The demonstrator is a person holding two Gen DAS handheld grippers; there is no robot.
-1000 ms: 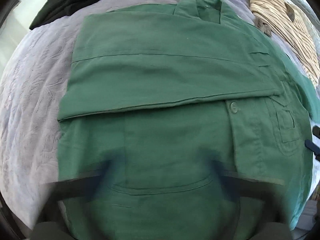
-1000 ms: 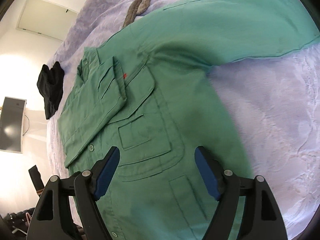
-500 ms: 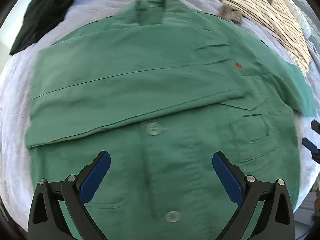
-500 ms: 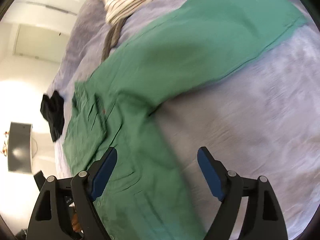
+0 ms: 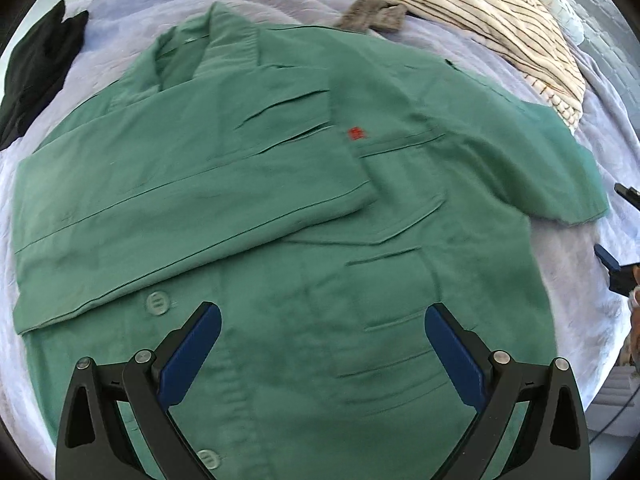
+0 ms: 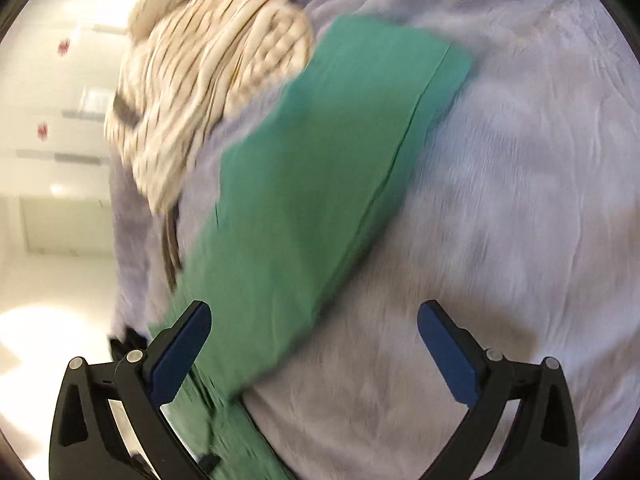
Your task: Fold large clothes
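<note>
A green button shirt (image 5: 280,208) lies flat on a lavender bedspread (image 5: 568,288), its left sleeve folded across the chest. My left gripper (image 5: 322,340) hovers open above the shirt's lower front, nothing between its blue pads. The other sleeve (image 6: 336,168) stretches out over the bedspread (image 6: 520,208) in the right wrist view. My right gripper (image 6: 314,340) hangs over that sleeve's near part, jaws opening wide and empty. In the left wrist view the right gripper's blue fingertips (image 5: 606,256) show at the right edge, beside the sleeve cuff (image 5: 576,184).
A cream striped garment (image 5: 492,28) lies at the far right of the bed, also seen as the striped garment (image 6: 208,92) beside the sleeve. A black garment (image 5: 36,68) sits at the far left. Pale walls and doors (image 6: 52,168) lie beyond the bed.
Both grippers moved right along the shirt. The left view now shows the chest pocket and right sleeve. The right gripper swung from the shirt body to the outstretched sleeve and its jaws widened.
</note>
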